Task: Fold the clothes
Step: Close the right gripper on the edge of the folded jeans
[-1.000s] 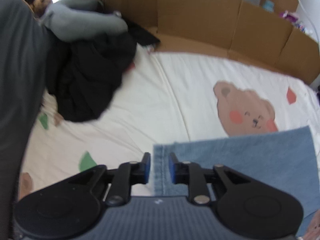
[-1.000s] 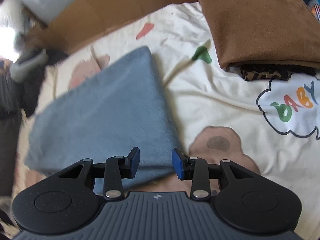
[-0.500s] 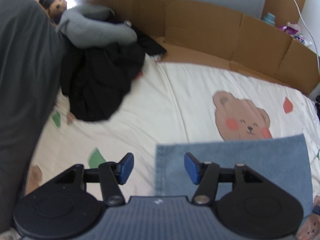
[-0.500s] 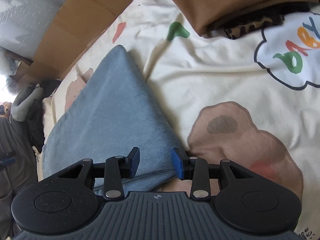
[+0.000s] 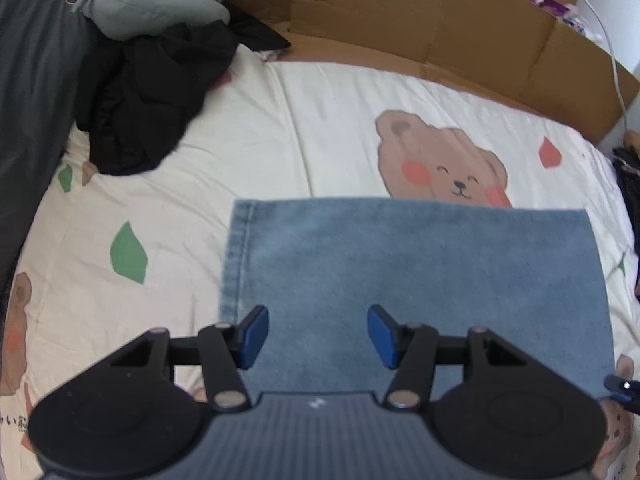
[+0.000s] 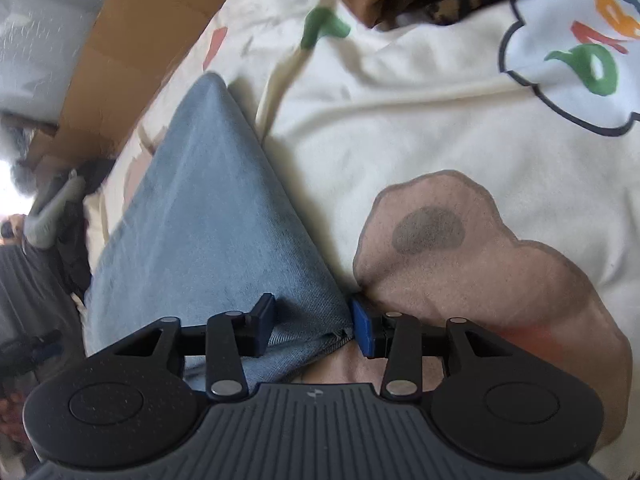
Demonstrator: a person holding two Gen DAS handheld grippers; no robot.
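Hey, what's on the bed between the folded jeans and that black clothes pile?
Nothing: in the left wrist view only bare bedsheet lies between the folded jeans and the black clothes pile.

Cardboard wall [image 5: 440, 28] behind bear-print sheet [image 5: 240, 152]

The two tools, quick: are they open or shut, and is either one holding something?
Left tool: open, holding nothing, above the folded blue jeans.
Right tool: open, with a corner of the jeans between its fingers, not clamped.
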